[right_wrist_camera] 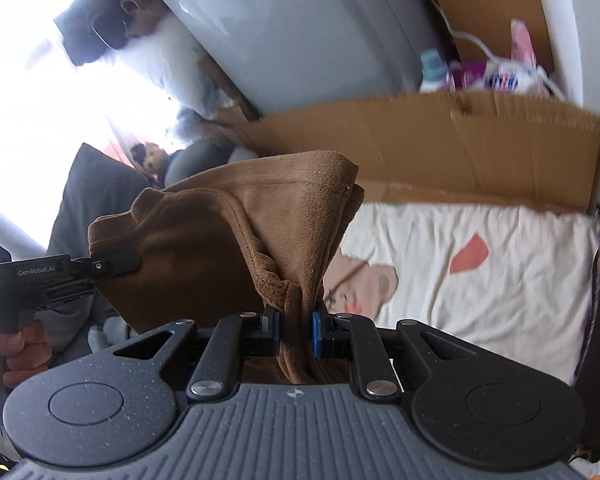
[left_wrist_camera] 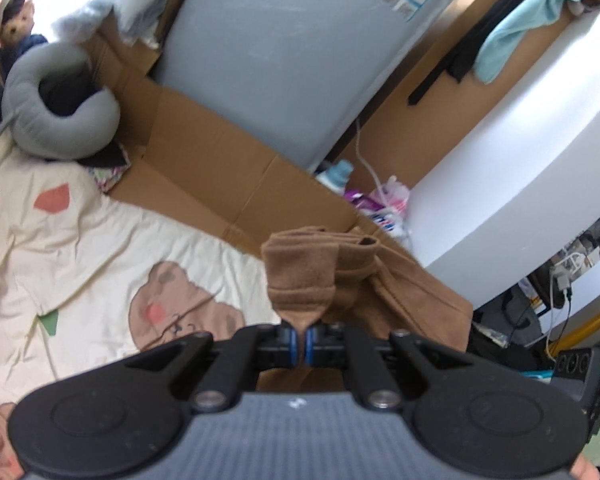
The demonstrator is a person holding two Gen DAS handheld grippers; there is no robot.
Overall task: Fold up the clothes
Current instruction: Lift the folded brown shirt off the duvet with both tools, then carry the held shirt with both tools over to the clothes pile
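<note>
A brown suede-like garment (left_wrist_camera: 324,276) hangs in the air between both grippers, above a cream bedspread (left_wrist_camera: 84,248) with bear prints. My left gripper (left_wrist_camera: 302,344) is shut on a bunched edge of the garment. My right gripper (right_wrist_camera: 296,334) is shut on another bunched part of the same brown garment (right_wrist_camera: 260,220), which spreads up and to the left. In the right wrist view the left gripper (right_wrist_camera: 116,264) shows at the far left, held by a hand and clamped on the garment's other edge.
Flattened cardboard (left_wrist_camera: 204,160) lies along the bed's far edge. A grey mattress-like slab (left_wrist_camera: 284,48) leans behind it. A grey neck pillow (left_wrist_camera: 56,112) sits at the upper left of the bed. A white rounded wall (left_wrist_camera: 512,168) and cleaning bottles (left_wrist_camera: 380,196) stand to the right.
</note>
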